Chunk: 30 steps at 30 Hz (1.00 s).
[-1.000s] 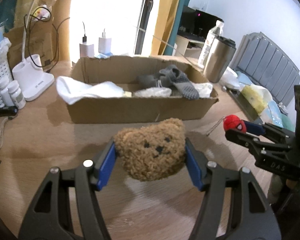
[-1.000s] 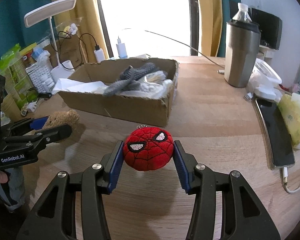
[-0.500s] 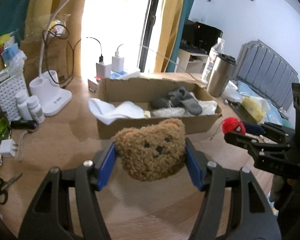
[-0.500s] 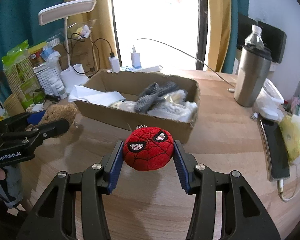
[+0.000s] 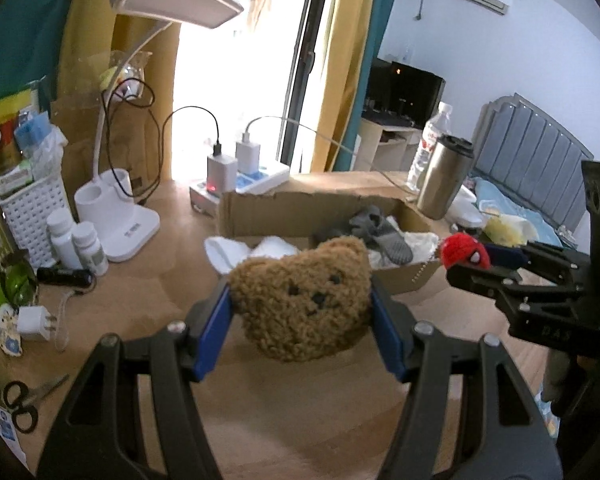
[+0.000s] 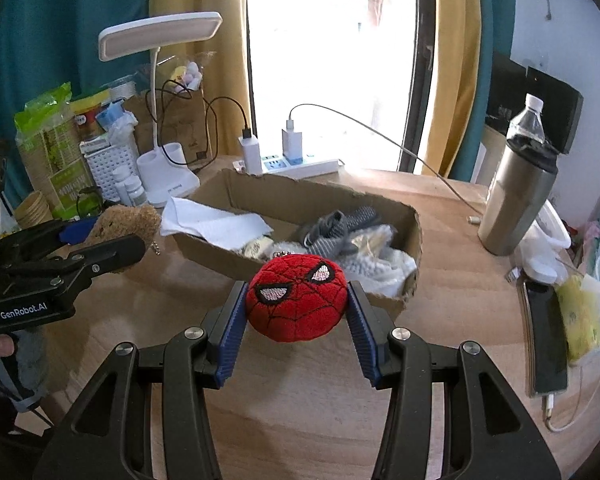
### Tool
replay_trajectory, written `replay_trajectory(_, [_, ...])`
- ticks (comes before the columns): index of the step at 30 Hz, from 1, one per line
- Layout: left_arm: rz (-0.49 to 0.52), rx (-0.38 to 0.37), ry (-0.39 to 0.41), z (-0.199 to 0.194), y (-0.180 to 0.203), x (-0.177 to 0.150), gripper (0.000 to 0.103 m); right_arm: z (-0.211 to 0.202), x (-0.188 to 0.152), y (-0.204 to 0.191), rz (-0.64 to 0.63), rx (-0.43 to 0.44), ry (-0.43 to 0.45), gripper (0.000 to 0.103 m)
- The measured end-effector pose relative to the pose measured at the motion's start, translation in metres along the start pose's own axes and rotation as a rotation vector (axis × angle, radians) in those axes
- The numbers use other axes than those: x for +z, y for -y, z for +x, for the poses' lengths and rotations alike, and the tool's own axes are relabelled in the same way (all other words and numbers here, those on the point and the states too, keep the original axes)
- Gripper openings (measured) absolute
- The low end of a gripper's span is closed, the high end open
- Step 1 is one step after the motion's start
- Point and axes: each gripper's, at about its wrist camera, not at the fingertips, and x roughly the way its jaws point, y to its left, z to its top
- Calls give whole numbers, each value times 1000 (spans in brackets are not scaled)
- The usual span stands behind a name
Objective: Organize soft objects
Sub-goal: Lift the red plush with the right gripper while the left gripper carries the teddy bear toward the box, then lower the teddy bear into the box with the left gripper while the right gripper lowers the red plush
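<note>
On the tabletop [image 6: 300,408] a cardboard box [image 6: 414,240] sits at twelve o'clock from both tongs, holding socks [image 6: 332,228] at its middle and a cloth [image 6: 216,222] draped over its nine o'clock end. Behind the box lies a power strip [image 6: 300,164] with chargers plugged in. A desk lamp [image 6: 168,180] stands at ten o'clock, two pill bottles [image 5: 78,242] just before its base. A tumbler [image 6: 512,200] stands at two o'clock, a water bottle [image 6: 528,120] behind it. A phone [image 6: 546,340] lies at three o'clock. Scissors [image 5: 20,400] lie at the left view's eight o'clock. The left tongs [image 5: 300,312] hold a bear plush [image 5: 304,300]; the right tongs [image 6: 296,308] hold a spider-mask plush [image 6: 296,300], at the bear's three o'clock.
</note>
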Motion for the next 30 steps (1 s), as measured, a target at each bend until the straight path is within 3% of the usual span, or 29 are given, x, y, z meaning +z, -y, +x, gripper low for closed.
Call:
replay_trajectory(14, [13,-5,17,7,-2,19,65,6,27,0,-18,6,34,51])
replay_trajectory(30, [18,-5,-10,46,-7,37,65,37,46,15,-5,25,26,51])
